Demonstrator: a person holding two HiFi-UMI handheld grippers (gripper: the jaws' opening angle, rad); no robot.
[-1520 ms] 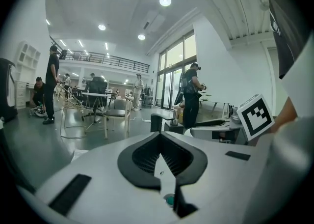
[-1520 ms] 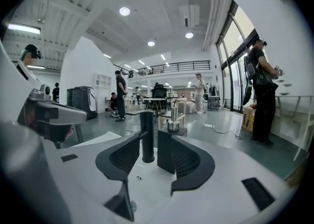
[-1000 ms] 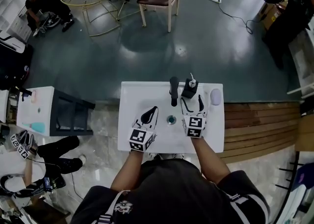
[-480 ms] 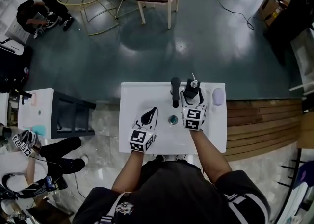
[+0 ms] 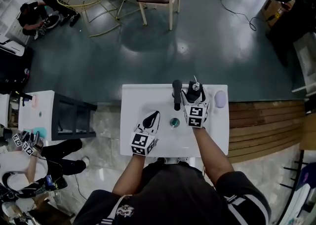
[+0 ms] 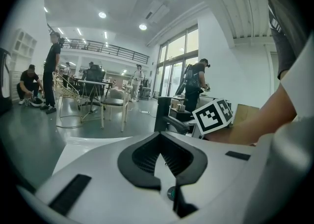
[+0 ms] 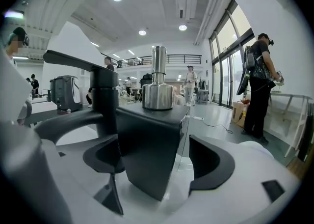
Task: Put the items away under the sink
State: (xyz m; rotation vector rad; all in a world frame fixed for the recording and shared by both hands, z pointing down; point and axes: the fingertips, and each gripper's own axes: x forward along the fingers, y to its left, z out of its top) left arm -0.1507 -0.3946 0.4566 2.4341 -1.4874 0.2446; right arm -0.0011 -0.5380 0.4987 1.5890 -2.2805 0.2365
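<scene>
The white surface (image 5: pixel 133 100) with its sunken basin fills the middle of the head view, and the person leans over it with both arms out. On the left, the left hand-held gripper (image 5: pixel 154 114) sits over the basin, its jaws brought together at the tips with nothing between them. On the right, the right hand-held gripper (image 5: pixel 194 95) is up at the back edge of the surface, and its jaws have just been opening: they stand wide apart now. Between them stands the black soap dispenser (image 7: pixel 147 139), upright on the surface. The left jaw is close by its side, the right jaw shows a clear gap, and neither is clamped on it. The black faucet (image 5: pixel 177 93) rises just left of the dispenser, with a pale oval piece (image 5: pixel 220 99) lying further right near the corner. The dispenser's silver pump (image 7: pixel 158 85) tops it off, and the small round drain (image 5: pixel 174 122) sits between the two grippers.
</scene>
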